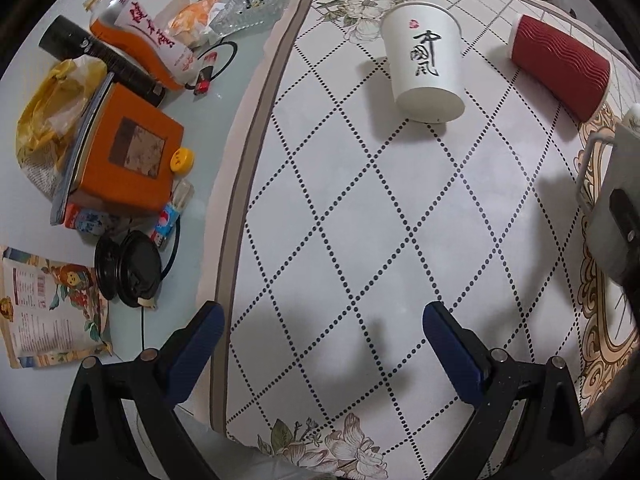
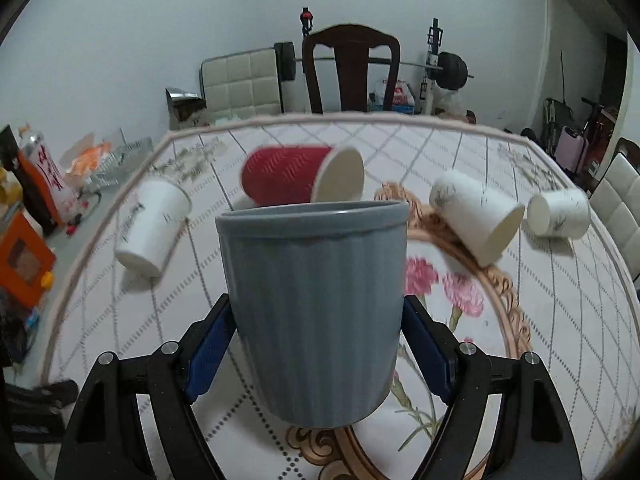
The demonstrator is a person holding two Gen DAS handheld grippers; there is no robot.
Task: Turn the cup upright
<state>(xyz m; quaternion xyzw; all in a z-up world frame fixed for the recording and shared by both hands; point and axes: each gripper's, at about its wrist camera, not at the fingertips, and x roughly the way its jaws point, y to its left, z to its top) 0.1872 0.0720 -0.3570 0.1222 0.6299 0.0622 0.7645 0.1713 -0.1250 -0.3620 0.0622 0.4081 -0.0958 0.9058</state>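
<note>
My right gripper (image 2: 316, 340) is shut on a grey ribbed cup (image 2: 316, 312), held mouth-up above the patterned tablecloth (image 2: 540, 320). Behind it a red ripple cup (image 2: 288, 182), a white cup with black script (image 2: 154, 226) and two white floral cups (image 2: 476, 218) (image 2: 560, 212) lie on their sides. My left gripper (image 1: 320, 344) is open and empty above the cloth (image 1: 400, 220). In its view the white script cup (image 1: 424, 64) and the red cup (image 1: 560, 68) lie far ahead. Part of the grey cup and the right gripper (image 1: 616, 200) shows at the right edge.
Left of the cloth lies clutter: an orange box (image 1: 128, 152), an orange drink bottle (image 1: 148, 44), a black tube (image 1: 100, 56), a glass dish (image 1: 256, 4), black lids (image 1: 128, 268), a yellow bag (image 1: 52, 108). A dark wooden chair (image 2: 352, 72) stands behind the table.
</note>
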